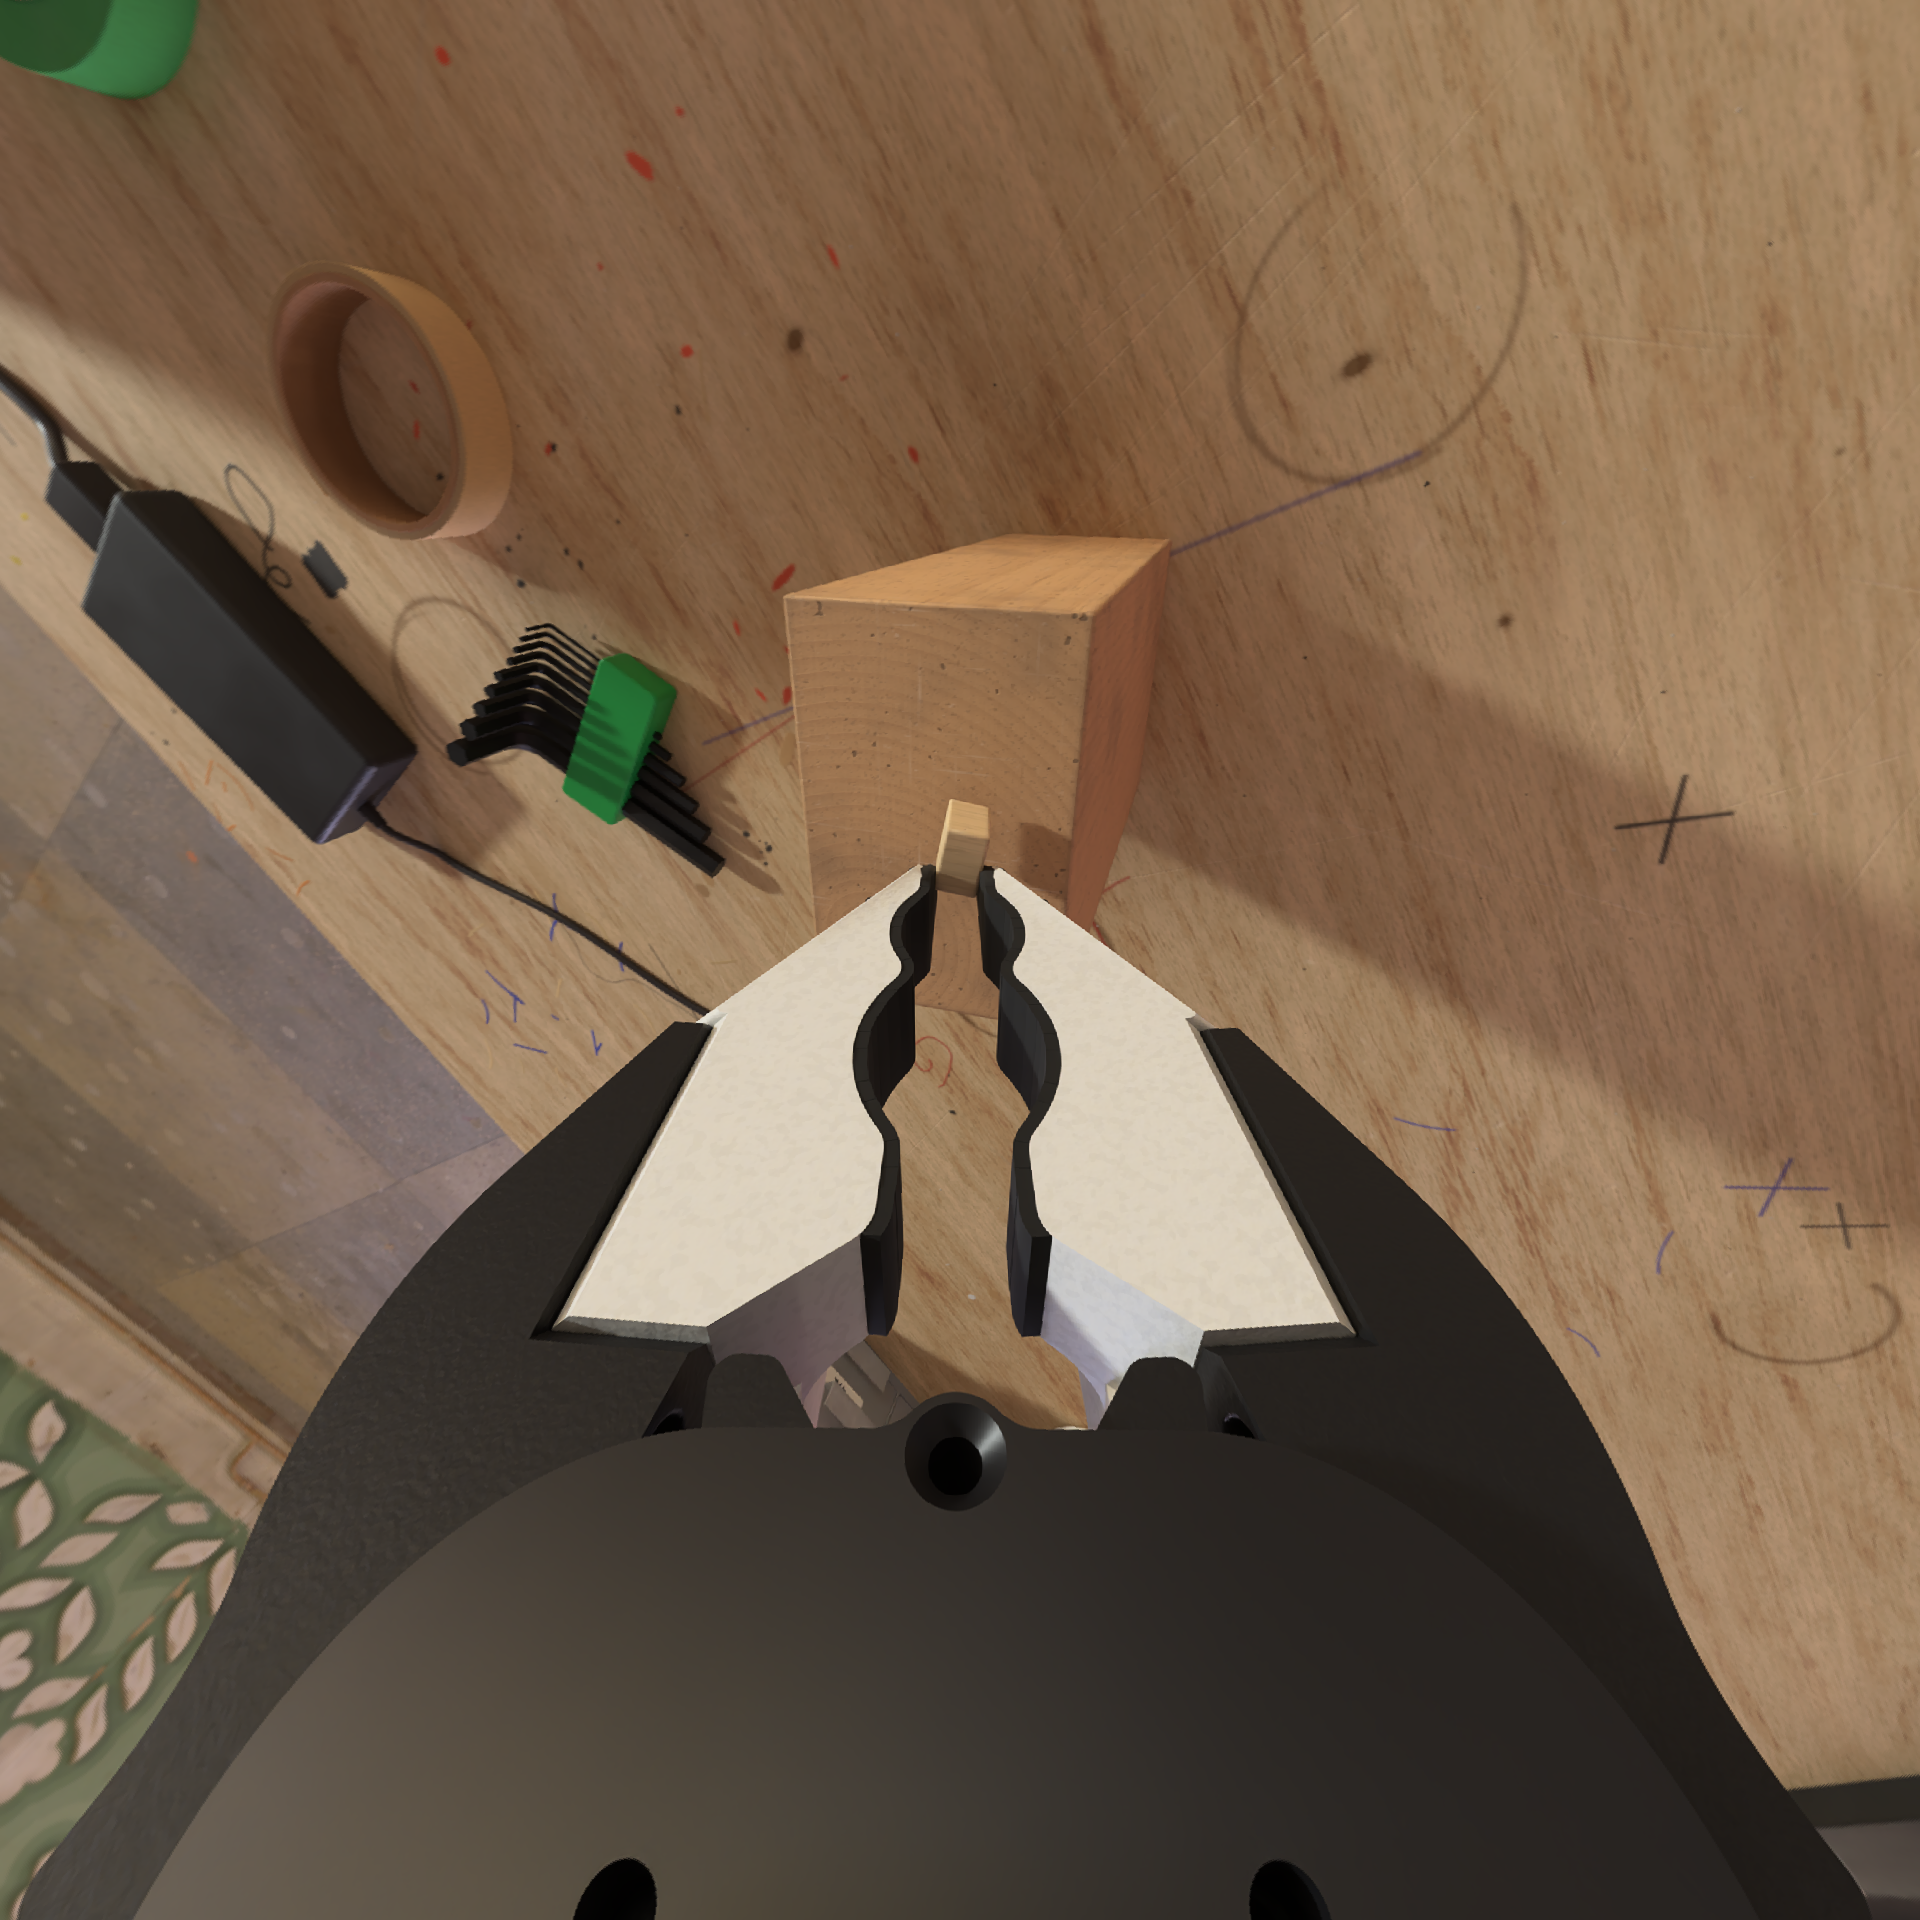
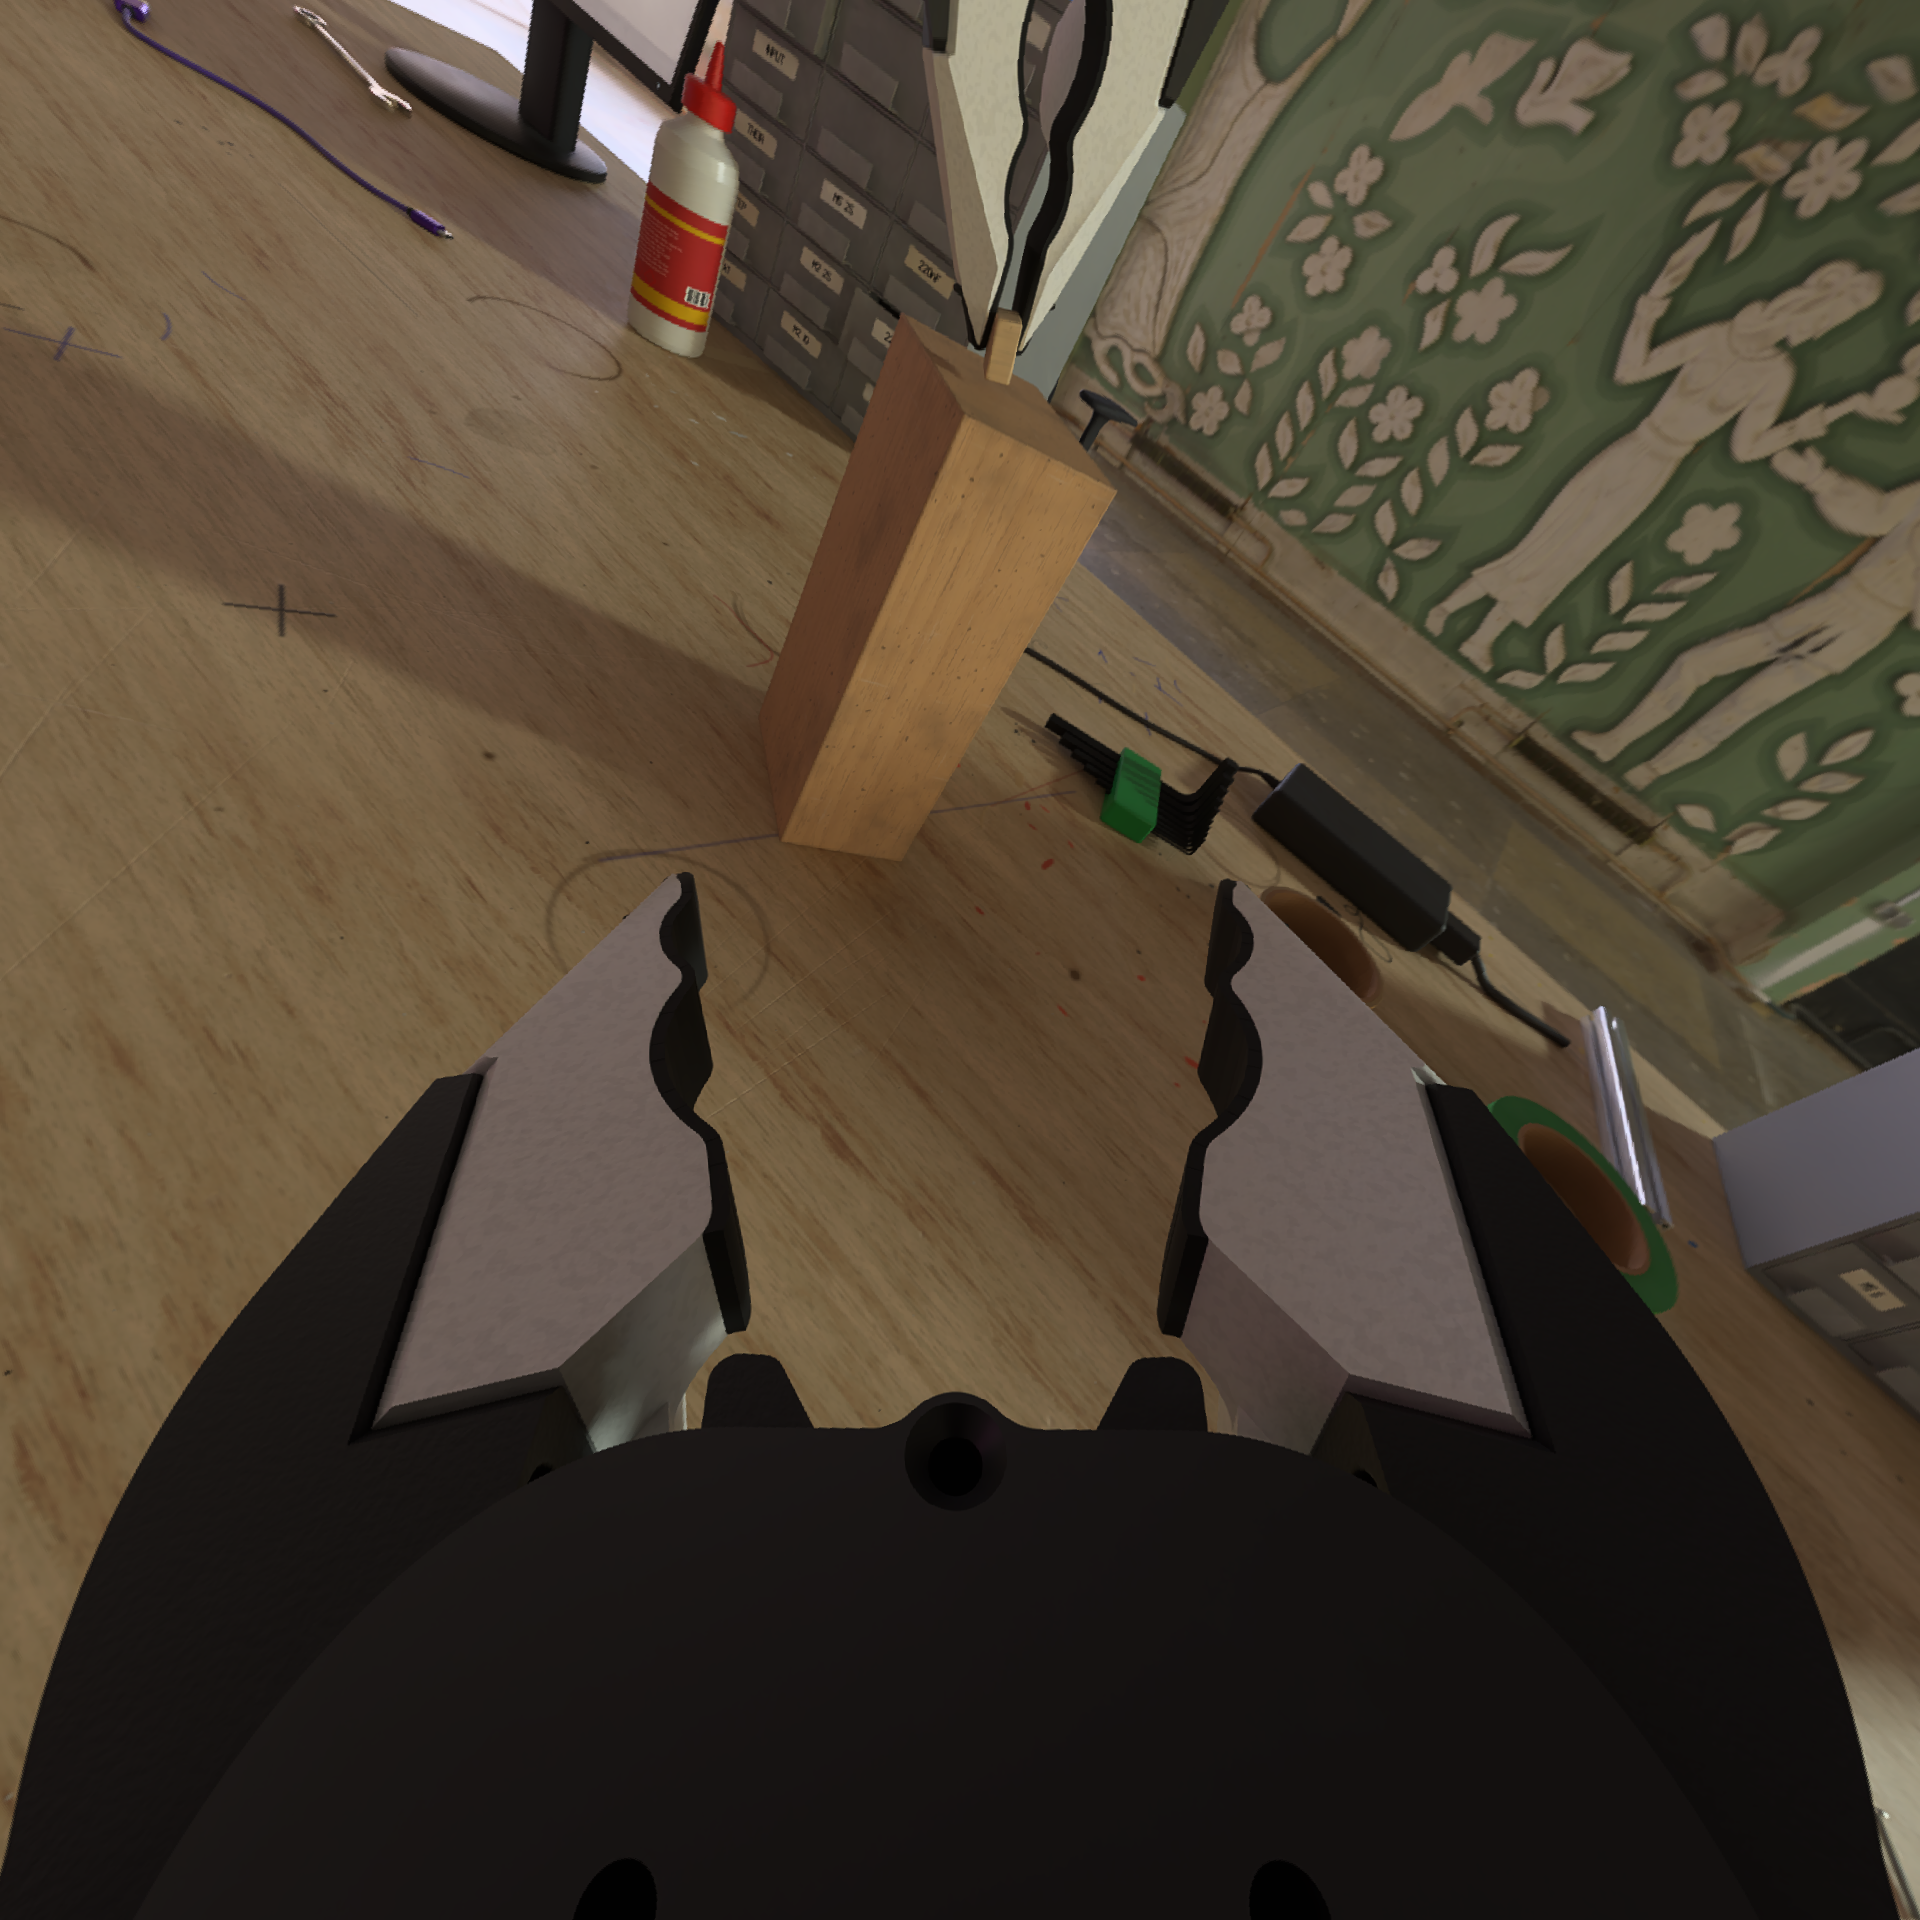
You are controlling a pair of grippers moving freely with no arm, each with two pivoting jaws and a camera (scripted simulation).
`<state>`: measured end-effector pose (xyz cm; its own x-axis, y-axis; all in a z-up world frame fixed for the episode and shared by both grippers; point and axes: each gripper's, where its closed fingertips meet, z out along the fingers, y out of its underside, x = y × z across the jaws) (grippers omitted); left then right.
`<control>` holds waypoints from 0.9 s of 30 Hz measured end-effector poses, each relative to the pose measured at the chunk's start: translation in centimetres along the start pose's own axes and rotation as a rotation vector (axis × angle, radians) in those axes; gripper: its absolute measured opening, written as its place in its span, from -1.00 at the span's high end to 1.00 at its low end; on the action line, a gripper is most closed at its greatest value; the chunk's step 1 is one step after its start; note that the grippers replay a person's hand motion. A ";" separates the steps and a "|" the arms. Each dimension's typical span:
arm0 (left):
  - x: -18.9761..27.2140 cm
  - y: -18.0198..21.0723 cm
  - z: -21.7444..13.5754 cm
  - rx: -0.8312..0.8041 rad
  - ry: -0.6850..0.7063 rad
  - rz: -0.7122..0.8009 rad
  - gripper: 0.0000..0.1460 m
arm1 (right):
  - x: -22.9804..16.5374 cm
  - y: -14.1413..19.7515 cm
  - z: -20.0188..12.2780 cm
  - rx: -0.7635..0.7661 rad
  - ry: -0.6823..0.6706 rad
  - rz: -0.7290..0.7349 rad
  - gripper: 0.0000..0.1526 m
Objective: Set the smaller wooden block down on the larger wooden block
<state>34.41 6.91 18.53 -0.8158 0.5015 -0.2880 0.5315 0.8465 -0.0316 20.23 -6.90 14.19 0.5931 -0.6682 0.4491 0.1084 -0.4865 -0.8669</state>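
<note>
The smaller wooden block [image 1: 960, 848], a pale little piece, is pinched between the fingertips of the left gripper [image 1: 957, 878] directly over the top face of the larger wooden block [image 1: 935, 727]. From the right wrist view the small block [image 2: 1003, 347] appears to meet that top face near its far edge, though actual contact cannot be told for sure. The larger block [image 2: 914, 613] stands tall and upright on the table [image 2: 312, 831]. The right gripper [image 2: 956, 904] hovers low over the table, well short of the tall block, its jaws spread wide with nothing between them.

Just beside the tall block's base lies a set of black hex keys in a green holder [image 1: 608, 743], then a black power adapter [image 1: 244, 665] with its cable, and a wooden ring [image 1: 395, 400] farther off. A glue bottle with a red cap [image 2: 686, 223] stands behind the block, next to grey labelled drawer cabinets [image 2: 831, 208] and a monitor stand [image 2: 499, 104]. Nothing blocks the top of the tall block.

The table is plywood marked with pencil circles, crosses and red paint specks; beyond it is a green wall with pale leaf and figure reliefs [image 2: 1558, 364]
</note>
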 end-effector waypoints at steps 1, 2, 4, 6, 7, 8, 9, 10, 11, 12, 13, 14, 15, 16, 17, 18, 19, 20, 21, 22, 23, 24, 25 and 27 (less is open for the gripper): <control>0.1 0.0 0.1 -0.001 0.010 0.004 0.90 | -0.1 0.1 0.0 -0.003 -0.006 0.009 -0.30; 0.1 0.1 0.2 -0.002 0.011 0.008 0.90 | -0.1 0.1 0.1 -0.004 -0.011 0.015 -0.31; 0.0 0.2 0.4 0.002 0.002 0.015 0.90 | -0.2 0.1 0.2 0.000 -0.018 0.022 -0.33; -0.4 0.2 0.5 0.018 0.005 0.008 0.90 | -0.3 0.0 0.2 0.003 -0.022 0.024 -0.33; -0.7 0.3 0.6 0.023 -0.004 0.003 0.90 | -0.3 0.0 0.3 0.003 -0.023 0.025 -0.34; -1.1 0.3 0.7 0.025 -0.015 0.000 0.90 | -0.4 -0.1 0.3 0.003 -0.023 0.025 -0.34; -1.4 0.3 0.8 0.027 -0.025 -0.004 0.89 | -0.4 0.0 0.3 0.002 -0.024 0.025 -0.34; -1.7 0.3 0.8 0.032 -0.033 -0.010 0.81 | -0.4 0.0 0.4 0.000 -0.024 0.025 -0.34; -2.0 0.3 0.8 0.041 -0.036 -0.019 0.75 | -0.4 0.1 0.4 -0.002 -0.025 0.026 -0.34; -2.1 0.3 0.8 0.052 -0.034 -0.029 0.70 | -0.4 0.2 0.4 -0.006 -0.026 0.028 -0.34; -2.3 0.3 0.7 0.064 -0.030 -0.042 0.65 | -0.4 0.2 0.4 -0.009 -0.027 0.030 -0.34; -2.4 0.4 0.6 0.075 -0.028 -0.055 0.59 | -0.3 0.3 0.5 -0.012 -0.027 0.031 -0.34; -2.5 0.4 0.3 0.089 -0.029 -0.067 0.50 | -0.3 0.4 0.5 -0.014 -0.028 0.031 -0.34; -2.6 0.5 0.0 0.110 -0.031 -0.079 0.41 | -0.4 0.5 0.5 -0.016 -0.029 0.033 -0.34; -2.7 0.5 -0.6 0.143 -0.035 -0.094 0.34 | -0.4 0.5 0.5 -0.018 -0.030 0.034 -0.34; -2.8 0.5 -1.3 0.189 -0.043 -0.112 0.29 | -0.4 0.6 0.4 -0.020 -0.030 0.034 -0.34; -2.8 0.6 -2.3 0.246 -0.056 -0.132 0.24 | -0.4 0.6 0.4 -0.021 -0.028 0.034 -0.34; -2.8 0.9 -3.4 0.304 -0.077 -0.155 0.19 | -0.3 0.7 0.3 -0.020 -0.026 0.035 -0.34; -2.8 1.4 -4.6 0.363 -0.106 -0.182 0.15 | -0.3 0.7 0.2 -0.019 -0.022 0.036 -0.34; -2.7 2.3 -5.9 0.422 -0.140 -0.214 0.11 | -0.2 0.8 0.2 -0.018 -0.018 0.038 -0.35; -2.5 3.4 -7.0 0.476 -0.174 -0.248 0.07 | -0.1 0.8 0.1 -0.017 -0.016 0.041 -0.35; -2.2 4.9 -7.9 0.522 -0.211 -0.291 0.06 | 0.0 0.9 0.0 -0.016 -0.014 0.043 -0.36; -1.9 6.7 -8.4 0.556 -0.250 -0.345 0.06 | 0.0 0.9 0.0 -0.015 -0.013 0.044 -0.36; -1.2 11.2 -8.1 0.572 -0.318 -0.474 0.06 | 0.0 0.8 0.1 -0.011 -0.015 0.043 -0.34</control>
<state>39.49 17.28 26.23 -0.9255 -0.0357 -0.3770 0.2498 0.6907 -0.6786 20.36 -7.23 13.45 0.6087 -0.6801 0.4086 0.0740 -0.4640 -0.8827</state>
